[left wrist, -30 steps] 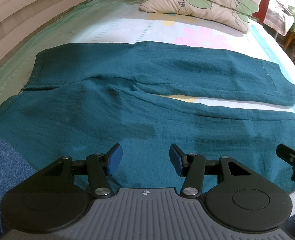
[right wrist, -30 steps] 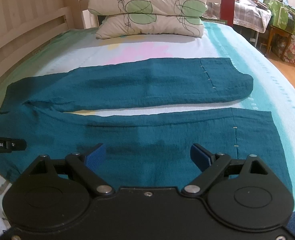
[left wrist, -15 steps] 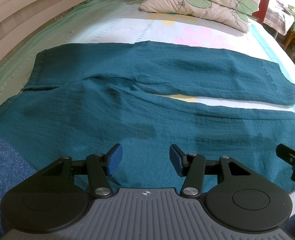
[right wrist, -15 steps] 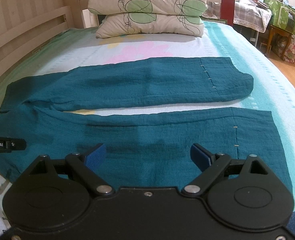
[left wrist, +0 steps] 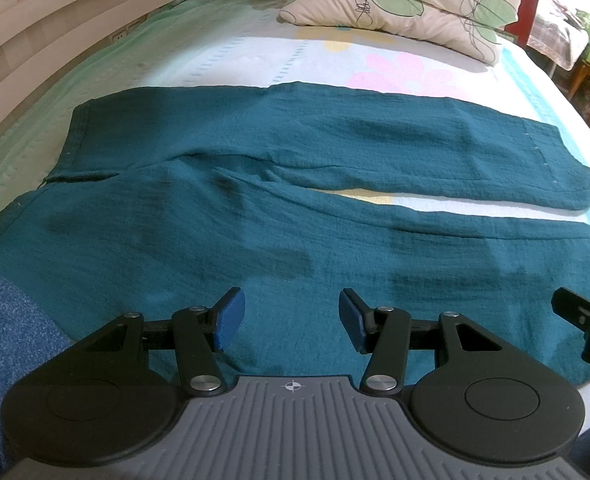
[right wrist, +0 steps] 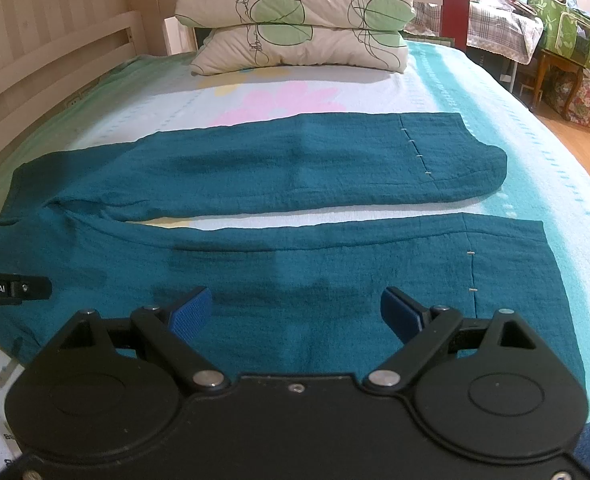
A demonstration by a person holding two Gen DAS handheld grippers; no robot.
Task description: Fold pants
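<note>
Teal pants (left wrist: 223,232): spread flat across the bed (left wrist: 223,52), waist toward the left, both legs running to the right with a strip of sheet between them.
Bed: pale flowered sheet; wooden rail along the far left side.
Pillows (right wrist: 295,24): two stacked at the far end, leaf print.
Left view only: the waistband (left wrist: 77,136) and a blue sleeve at the left edge, maybe the person's arm.
Right view only: both hems, and a side table (right wrist: 555,76) with bags.
Left gripper (left wrist: 291,320): jaws about half open, empty, above the near leg.
Right gripper (right wrist: 295,314): jaws wide apart, empty, above the same leg.
</note>
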